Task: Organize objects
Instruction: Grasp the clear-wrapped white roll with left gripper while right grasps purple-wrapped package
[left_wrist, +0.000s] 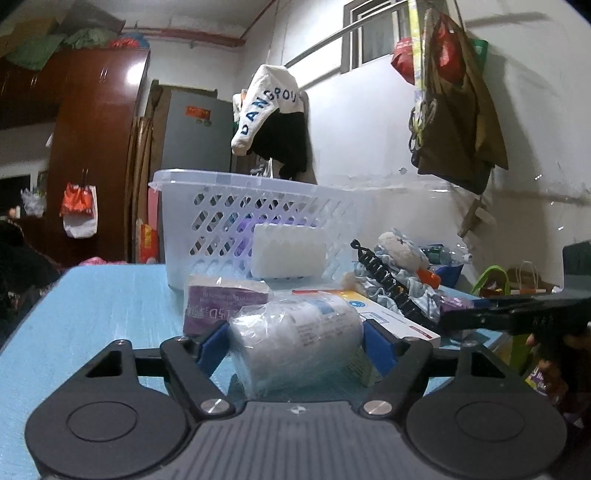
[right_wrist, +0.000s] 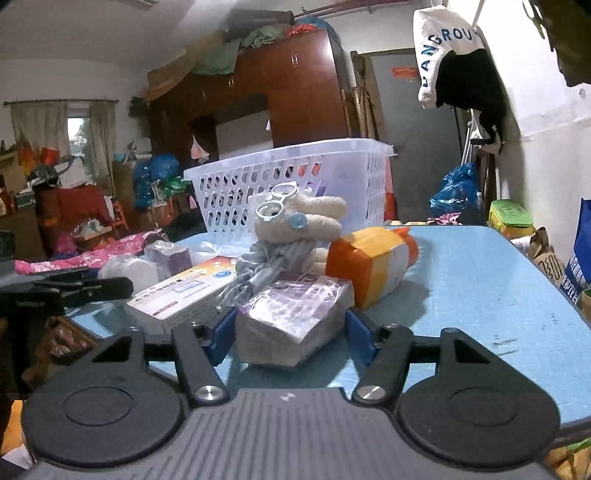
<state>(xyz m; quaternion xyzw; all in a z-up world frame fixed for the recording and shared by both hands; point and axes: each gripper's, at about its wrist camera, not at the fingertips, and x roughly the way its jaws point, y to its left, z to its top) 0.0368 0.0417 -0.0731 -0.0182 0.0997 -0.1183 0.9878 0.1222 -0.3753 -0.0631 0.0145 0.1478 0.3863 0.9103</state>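
A white perforated basket (left_wrist: 236, 221) stands at the back of the blue table (left_wrist: 103, 306); it also shows in the right wrist view (right_wrist: 295, 184). My left gripper (left_wrist: 293, 339) is shut on a white plastic-wrapped bottle (left_wrist: 295, 343) lying on the table. My right gripper (right_wrist: 290, 326) is shut on a purple plastic-wrapped box (right_wrist: 295, 321). Between them lie a purple box (left_wrist: 221, 302), a flat white-and-red box (right_wrist: 184, 291), a plush toy with glasses (right_wrist: 295, 221), an orange-and-white bottle (right_wrist: 369, 262) and a black coiled item (left_wrist: 388, 280).
A white block (left_wrist: 288, 251) leans against the basket's front. The right gripper shows at the right edge of the left wrist view (left_wrist: 517, 314). Clothes hang on the wall (left_wrist: 273, 122). Bags stand beside the table on the right (right_wrist: 576, 266).
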